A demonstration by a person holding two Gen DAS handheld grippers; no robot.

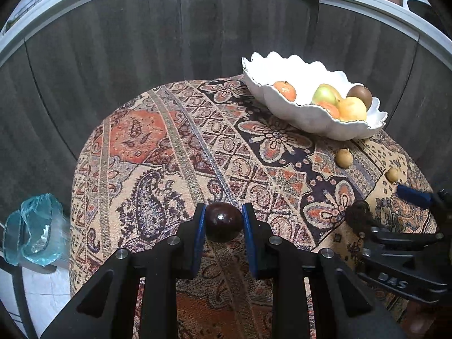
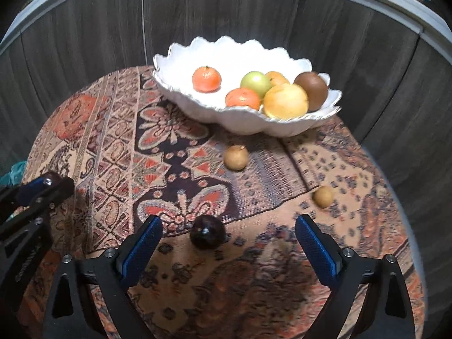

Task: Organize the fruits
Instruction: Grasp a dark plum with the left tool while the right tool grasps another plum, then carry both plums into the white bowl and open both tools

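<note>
While the left hand-held gripper pinches a dark plum, the right hand-held gripper hangs spread over another plum, bowl at twelve o'clock.

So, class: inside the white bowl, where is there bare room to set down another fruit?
The white bowl has bare floor at its left end, around the lone orange. Its right end is crowded: green apple, yellow fruit, brown fruit piled together.

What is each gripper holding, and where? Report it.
The left gripper clamps a dark purple round plum by its opposite sides. The right gripper is open, holding nothing.
</note>
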